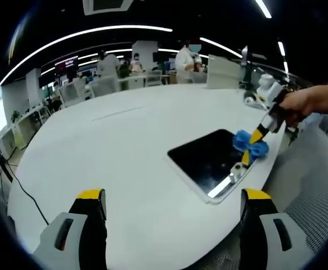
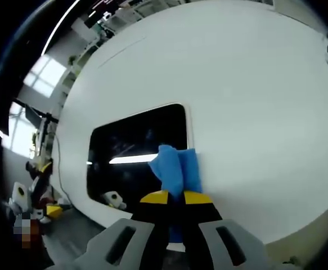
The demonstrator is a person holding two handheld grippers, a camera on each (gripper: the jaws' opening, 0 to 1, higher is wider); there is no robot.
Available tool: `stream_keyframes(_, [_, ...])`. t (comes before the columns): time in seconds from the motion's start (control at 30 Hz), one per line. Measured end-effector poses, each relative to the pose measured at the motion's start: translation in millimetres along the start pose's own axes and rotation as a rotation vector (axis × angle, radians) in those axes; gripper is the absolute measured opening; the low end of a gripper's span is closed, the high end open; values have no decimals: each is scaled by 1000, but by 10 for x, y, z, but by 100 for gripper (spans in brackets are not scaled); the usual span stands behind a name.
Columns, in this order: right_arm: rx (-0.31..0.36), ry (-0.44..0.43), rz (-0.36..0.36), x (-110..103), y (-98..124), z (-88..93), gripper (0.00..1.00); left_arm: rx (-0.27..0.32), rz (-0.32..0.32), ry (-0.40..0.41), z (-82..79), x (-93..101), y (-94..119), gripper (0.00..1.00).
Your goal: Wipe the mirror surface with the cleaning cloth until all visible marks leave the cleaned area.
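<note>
A rectangular mirror with a white rim lies flat on the round white table, near its right edge, its glass dark. The blue cleaning cloth rests on the mirror's right edge, pinched by my right gripper, which a hand holds. In the right gripper view the cloth sticks out from the shut yellow-tipped jaws of the right gripper onto the mirror, which reflects a ceiling light. My left gripper hovers above the table's near side, jaws wide apart, holding nothing.
Several people stand at the far side of the room behind the table. A white box and a white device stand at the table's far right. A mesh chair back is at the right, a black cable on the left floor.
</note>
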State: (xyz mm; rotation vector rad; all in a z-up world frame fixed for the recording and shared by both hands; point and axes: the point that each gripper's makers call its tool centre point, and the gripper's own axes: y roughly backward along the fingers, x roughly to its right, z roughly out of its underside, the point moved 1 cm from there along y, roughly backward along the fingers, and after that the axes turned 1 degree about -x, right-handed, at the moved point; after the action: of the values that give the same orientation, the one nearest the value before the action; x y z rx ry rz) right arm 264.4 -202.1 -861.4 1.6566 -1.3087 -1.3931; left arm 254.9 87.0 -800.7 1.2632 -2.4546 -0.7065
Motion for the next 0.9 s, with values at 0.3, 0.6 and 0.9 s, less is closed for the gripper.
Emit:
stream_keyframes(0.3, [-10, 8, 2, -35, -22, 10, 1, 8, 3, 26, -3, -8, -1, 100])
stream_keyframes(0.6, [-12, 5, -5, -99, -27, 36, 1, 15, 13, 40, -15, 3, -6, 100])
stream_keyframes(0.9, [-22, -4, -9, -152, -44, 44, 1, 34, 17, 56, -41, 3, 1, 100])
